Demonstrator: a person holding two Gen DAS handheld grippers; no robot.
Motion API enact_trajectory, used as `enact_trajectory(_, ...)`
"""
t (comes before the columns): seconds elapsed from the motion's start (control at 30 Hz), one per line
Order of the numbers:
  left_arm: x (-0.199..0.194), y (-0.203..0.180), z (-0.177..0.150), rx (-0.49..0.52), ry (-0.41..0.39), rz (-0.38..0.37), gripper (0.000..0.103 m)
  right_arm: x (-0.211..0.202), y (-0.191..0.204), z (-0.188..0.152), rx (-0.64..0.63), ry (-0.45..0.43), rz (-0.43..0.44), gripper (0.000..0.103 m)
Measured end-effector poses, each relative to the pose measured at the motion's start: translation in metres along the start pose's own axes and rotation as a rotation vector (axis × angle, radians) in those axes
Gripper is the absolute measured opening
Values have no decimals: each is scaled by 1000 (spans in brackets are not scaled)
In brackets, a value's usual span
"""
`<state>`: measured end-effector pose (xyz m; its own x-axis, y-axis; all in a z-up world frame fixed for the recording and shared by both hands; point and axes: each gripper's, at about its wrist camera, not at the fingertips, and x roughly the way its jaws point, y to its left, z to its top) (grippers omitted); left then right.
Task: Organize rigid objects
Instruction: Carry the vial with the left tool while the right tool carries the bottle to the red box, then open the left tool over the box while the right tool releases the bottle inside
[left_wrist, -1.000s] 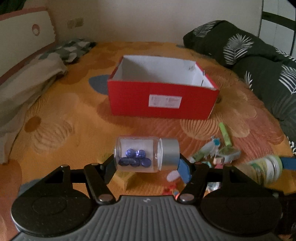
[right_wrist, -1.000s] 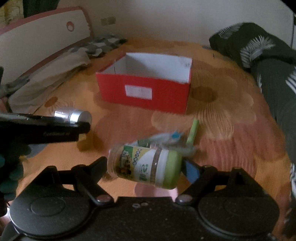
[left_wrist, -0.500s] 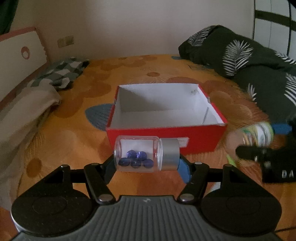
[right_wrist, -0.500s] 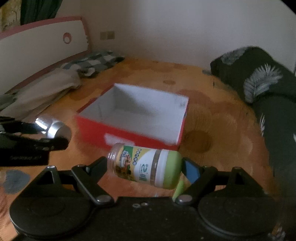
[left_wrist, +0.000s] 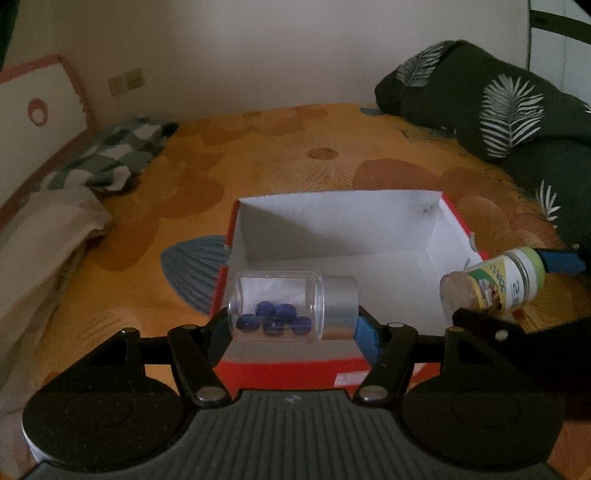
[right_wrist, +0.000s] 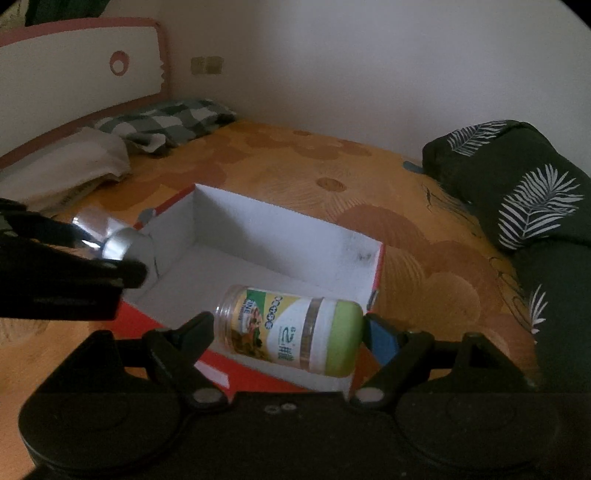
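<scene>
My left gripper (left_wrist: 293, 325) is shut on a clear jar with a silver cap (left_wrist: 291, 310), lying sideways with several blue beads inside. It hangs over the near left part of the red box with white inside (left_wrist: 332, 229). In the right wrist view my right gripper (right_wrist: 288, 334) is shut on a green-lidded spice jar (right_wrist: 291, 336), also sideways, over the near right part of the red box (right_wrist: 280, 236). The spice jar (left_wrist: 493, 286) also shows at the right of the left wrist view. At the left of the right wrist view are the silver cap (right_wrist: 122, 245) and the left gripper's fingers (right_wrist: 55, 284).
The box sits on an orange patterned bedspread (left_wrist: 295, 147). Dark leaf-print bedding (left_wrist: 498, 103) is piled at the right. A checked cloth (left_wrist: 110, 155) and a beige blanket (left_wrist: 40, 229) lie at the left by the headboard (right_wrist: 74, 74). A wall is behind.
Both grippers have moved forward with their jars, from above the loose items on the bedspread to over the box. The small items have dropped out of view.
</scene>
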<state>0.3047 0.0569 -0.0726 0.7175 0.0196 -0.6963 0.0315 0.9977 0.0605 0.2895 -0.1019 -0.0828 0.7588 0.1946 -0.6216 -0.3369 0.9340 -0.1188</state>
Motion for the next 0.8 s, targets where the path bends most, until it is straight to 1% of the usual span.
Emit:
enact_trajectory(0.2,42,8,-5,-50,86,8,68,29,7,-5,5,62,2,86)
enact_trajectory(0.3,57,9,-9,-49,122,1,68,35,3,-8,50,84,1,86)
enact_trajectory(0.47,65,0,-12,18,123,43,68,42,-2,-7,89,118,9,86)
enact_trajectory(0.5,65,0,-12,21,129,39,68,43,-3,-8,98,125,13,86)
enact_trajectory(0.57,69,2,-12,1,157,-3,68,44,-5,-9,118,138,22,86)
enact_trajectory(0.8,67,-1,-15,6,145,11,67,41,-4,-11,103,131,2,87)
